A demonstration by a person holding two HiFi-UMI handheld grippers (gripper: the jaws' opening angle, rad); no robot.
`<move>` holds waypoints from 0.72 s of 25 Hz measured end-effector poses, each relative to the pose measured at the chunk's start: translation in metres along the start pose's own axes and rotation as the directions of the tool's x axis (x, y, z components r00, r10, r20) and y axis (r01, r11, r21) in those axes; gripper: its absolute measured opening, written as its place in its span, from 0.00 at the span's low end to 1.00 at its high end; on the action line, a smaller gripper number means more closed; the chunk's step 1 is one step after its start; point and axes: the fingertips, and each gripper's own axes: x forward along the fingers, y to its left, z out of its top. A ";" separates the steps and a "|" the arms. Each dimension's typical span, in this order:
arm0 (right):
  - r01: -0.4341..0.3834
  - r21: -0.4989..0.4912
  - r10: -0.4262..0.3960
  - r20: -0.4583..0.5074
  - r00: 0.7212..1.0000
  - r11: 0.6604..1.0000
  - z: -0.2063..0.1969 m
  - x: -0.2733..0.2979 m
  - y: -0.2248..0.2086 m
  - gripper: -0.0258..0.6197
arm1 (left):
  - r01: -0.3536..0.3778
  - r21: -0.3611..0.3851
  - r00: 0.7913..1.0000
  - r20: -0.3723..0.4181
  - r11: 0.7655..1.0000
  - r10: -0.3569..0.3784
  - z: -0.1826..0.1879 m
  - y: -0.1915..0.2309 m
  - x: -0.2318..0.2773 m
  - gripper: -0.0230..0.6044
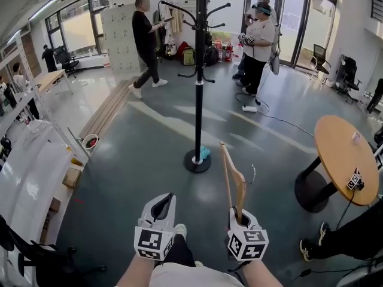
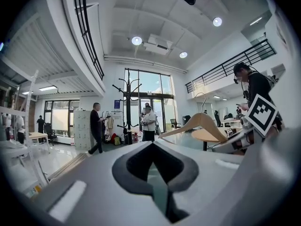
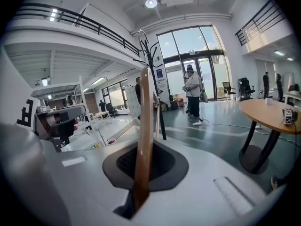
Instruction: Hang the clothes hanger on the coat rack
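The black coat rack [image 1: 199, 70] stands on a round base in the middle of the floor, a few steps ahead of me; its hooks branch out near the top. It also shows in the left gripper view [image 2: 127, 107] and the right gripper view [image 3: 157, 93]. My right gripper [image 1: 239, 214] is shut on one end of a wooden clothes hanger [image 1: 230, 175], which sticks up and forward; its metal hook [image 1: 254, 173] points right. The hanger [image 3: 143, 140] rises from between the jaws. My left gripper [image 1: 163, 203] is shut and holds nothing, level with the right one.
A round wooden table [image 1: 341, 154] stands at the right with a marker cube [image 1: 355, 180] on it. Two people [image 1: 146, 40] [image 1: 257, 43] stand beyond the rack. White shelving [image 1: 30, 172] runs along the left. A power strip [image 1: 250, 109] and cable lie on the floor.
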 end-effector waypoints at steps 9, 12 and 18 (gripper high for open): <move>0.043 0.016 -0.043 -0.016 0.999 0.999 0.029 0.066 -0.019 0.08 | 0.007 -0.024 1.000 -0.001 1.000 -0.007 -0.002 0.051 0.071 0.04; 0.065 0.012 -0.065 -0.013 0.998 0.998 0.047 0.098 -0.030 0.08 | 0.012 -0.033 1.000 0.012 0.999 -0.011 0.002 0.076 0.106 0.04; 0.137 0.032 -0.138 0.012 0.990 0.990 0.095 0.168 -0.048 0.08 | 0.069 -0.034 0.997 0.025 0.997 -0.068 0.008 0.128 0.182 0.04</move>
